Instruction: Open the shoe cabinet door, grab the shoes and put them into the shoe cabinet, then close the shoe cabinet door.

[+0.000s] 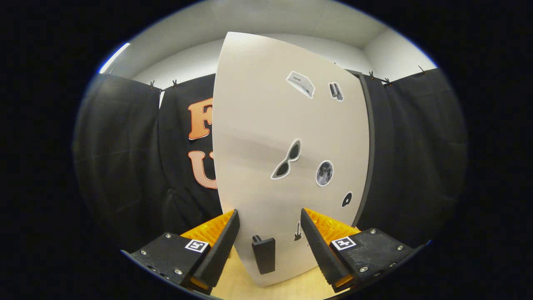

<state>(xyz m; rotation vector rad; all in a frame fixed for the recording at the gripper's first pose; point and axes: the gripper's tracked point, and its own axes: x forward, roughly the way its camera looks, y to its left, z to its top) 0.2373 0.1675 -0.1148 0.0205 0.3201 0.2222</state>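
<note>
Nearest, the claw [270, 233]: two black fingers with orange ribbed inner backing, each with a small square black-and-white marker on its mount. Fingers [220, 246] spread wide apart, gripping nothing — open.

Between the fingers, just ahead: a small black handle [264, 253], a flat rectangular pull with a short peg at its upper corner, fixed low on the shoe cabinet door [254, 125]. Neither finger touches it; a clear gap shows on both sides.

Below the door's lower edge: a strip of light wood surface [291, 287], running under and between the fingers.

Shoe cabinet door: a pale, off-white panel standing upright and rising well above the claw, its face turned toward the camera. A dark edge [369, 146] runs down its right side. Whether the door is shut flush or slightly ajar cannot be told.

Stickers on the door, low to high — a small black guitar [297, 231] just beside the right finger; a black oval spot [347, 199]; a round grey moon [324, 173]; a pair of dark sunglasses [287, 160]; near the top, a white boxy item [300, 84] and a small dark pair of objects [336, 91], too small to identify.

Beyond the door: black cloth wall [125, 158] on both sides, hung by clips from a line, with white wall and ceiling [266, 16] above.
</note>
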